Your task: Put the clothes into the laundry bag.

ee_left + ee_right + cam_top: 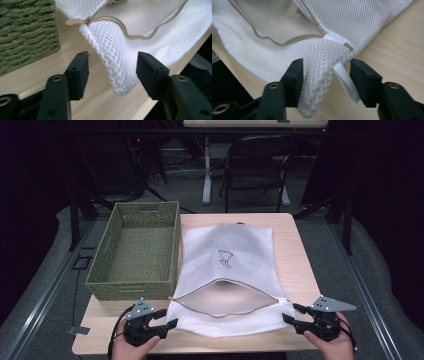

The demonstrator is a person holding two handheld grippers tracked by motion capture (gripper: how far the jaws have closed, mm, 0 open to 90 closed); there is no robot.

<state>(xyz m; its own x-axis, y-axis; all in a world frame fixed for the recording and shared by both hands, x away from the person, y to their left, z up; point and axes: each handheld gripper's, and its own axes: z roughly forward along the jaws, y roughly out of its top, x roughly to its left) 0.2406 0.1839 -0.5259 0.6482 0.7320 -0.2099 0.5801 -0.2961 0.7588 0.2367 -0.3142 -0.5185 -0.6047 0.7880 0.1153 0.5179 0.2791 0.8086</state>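
A white mesh laundry bag (227, 245) lies flat on the wooden table (295, 260), its zippered mouth gaping toward the near edge. My left gripper (169, 317) stands open at the bag's near left corner. In the left gripper view that corner (117, 62) hangs loose between the jaws of the gripper (112, 65), and the tan zipper pull (73, 23) lies just beyond. My right gripper (291, 312) is open at the near right corner. In the right gripper view the bunched mesh (322, 75) and a white fabric loop (345, 85) sit between the spread jaws of the gripper (325, 71).
A green woven basket (140, 285) with nothing in it stands on the table's left side, touching the bag's left edge; its wall (27, 32) is close to my left gripper. A dark folding chair (255, 165) stands beyond the table. The table's near edge runs just under both hands.
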